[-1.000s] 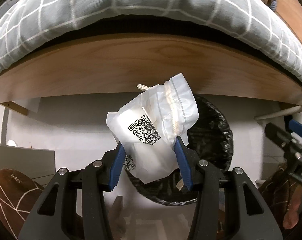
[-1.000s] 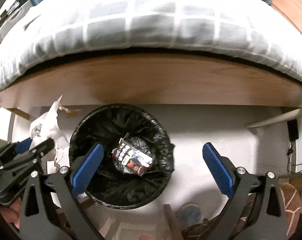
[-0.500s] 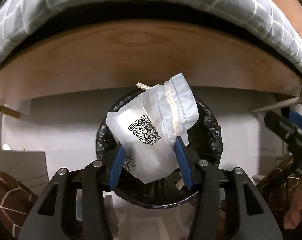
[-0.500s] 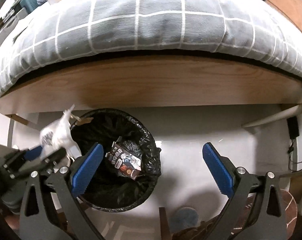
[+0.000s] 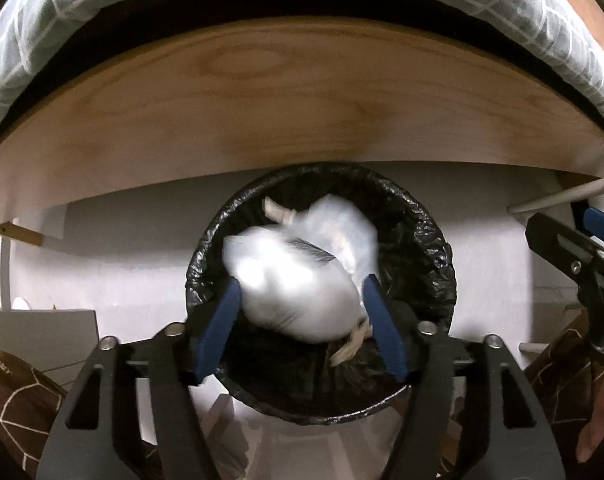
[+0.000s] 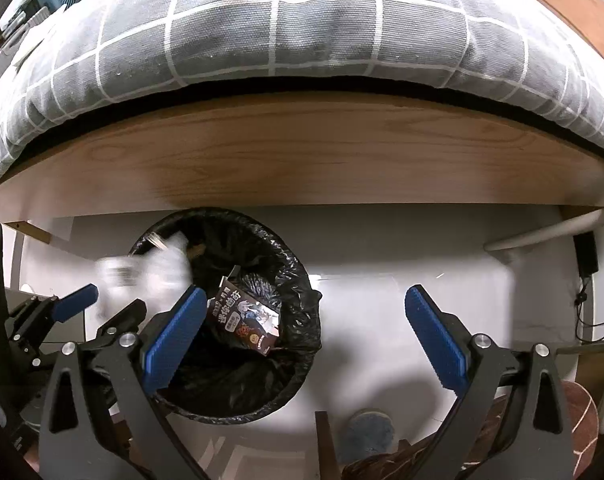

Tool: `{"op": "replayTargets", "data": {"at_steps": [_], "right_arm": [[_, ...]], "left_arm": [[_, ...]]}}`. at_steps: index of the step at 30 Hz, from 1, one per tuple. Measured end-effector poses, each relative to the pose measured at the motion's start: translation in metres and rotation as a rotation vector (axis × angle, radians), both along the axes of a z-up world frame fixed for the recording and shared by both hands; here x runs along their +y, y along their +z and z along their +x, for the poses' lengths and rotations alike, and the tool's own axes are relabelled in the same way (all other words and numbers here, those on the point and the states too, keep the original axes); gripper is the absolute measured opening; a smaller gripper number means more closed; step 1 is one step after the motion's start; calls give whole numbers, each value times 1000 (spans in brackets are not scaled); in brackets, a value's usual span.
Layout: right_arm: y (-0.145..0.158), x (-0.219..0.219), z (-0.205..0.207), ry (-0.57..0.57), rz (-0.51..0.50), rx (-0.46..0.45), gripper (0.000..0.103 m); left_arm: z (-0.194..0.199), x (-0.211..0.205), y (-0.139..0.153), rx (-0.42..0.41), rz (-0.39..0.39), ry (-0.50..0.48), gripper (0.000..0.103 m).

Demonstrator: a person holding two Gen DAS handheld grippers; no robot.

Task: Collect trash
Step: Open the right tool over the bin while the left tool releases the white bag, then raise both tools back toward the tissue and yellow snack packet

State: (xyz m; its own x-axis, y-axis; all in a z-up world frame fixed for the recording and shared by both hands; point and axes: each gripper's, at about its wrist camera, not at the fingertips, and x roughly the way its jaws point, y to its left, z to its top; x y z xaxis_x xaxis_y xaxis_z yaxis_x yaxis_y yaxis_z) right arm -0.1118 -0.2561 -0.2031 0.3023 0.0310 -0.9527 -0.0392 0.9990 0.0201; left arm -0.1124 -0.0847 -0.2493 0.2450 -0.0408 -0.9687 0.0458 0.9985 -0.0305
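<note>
A crumpled white plastic wrapper (image 5: 298,276), blurred by motion, sits between the blue fingers of my left gripper (image 5: 300,328), directly above the black-lined trash bin (image 5: 422,240). The jaws stand wider than before and the wrapper looks loose between them. In the right wrist view the wrapper (image 6: 150,276) hangs over the bin's left rim, and the bin (image 6: 298,288) holds a dark printed snack packet (image 6: 246,320). My right gripper (image 6: 302,332) is open and empty, over the bin's right side and the white floor.
A wooden bed frame (image 6: 302,160) with a grey checked mattress (image 6: 282,32) runs across behind the bin. A grey box (image 5: 38,336) and brown patterned slippers (image 5: 18,396) lie at lower left. A cable and plug (image 6: 586,256) sit at far right.
My left gripper has moved right until it is over the bin, and its jaws have widened; the wrapper is now blurred and slipping. The right gripper stayed open.
</note>
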Motion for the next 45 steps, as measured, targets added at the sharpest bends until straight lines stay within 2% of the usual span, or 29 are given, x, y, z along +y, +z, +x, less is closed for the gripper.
{"op": "replayTargets", "data": {"at_steps": [2,8,15,21,27,31,40,45], "right_arm": [[0,0,0,0,0,2,95],[-1,2,-1,1,-1,1,95],[2,0,-2,-8,6,-19,96],[20,-1,-6,-12,1,-71,95],[43,-4,-10,-23,10,-135,95],[62,-2,-12,-28,8,-176,95],[109,6,-17,-12,29,-273,95],[133,9,-14,-8,43,-305,95]], "left_arm": [[-2,0,2,-26,-3,-2,85],[-3,3,3,-45,-15,2,96],[0,13,13,-87,9,21,97],[2,23,31,-105,28,37,97],[-5,33,54,-134,28,49,97],[-11,42,68,-145,-8,70,97],[-15,60,120,-248,-10,100,97],[-13,71,144,-278,-6,120,97]]}}
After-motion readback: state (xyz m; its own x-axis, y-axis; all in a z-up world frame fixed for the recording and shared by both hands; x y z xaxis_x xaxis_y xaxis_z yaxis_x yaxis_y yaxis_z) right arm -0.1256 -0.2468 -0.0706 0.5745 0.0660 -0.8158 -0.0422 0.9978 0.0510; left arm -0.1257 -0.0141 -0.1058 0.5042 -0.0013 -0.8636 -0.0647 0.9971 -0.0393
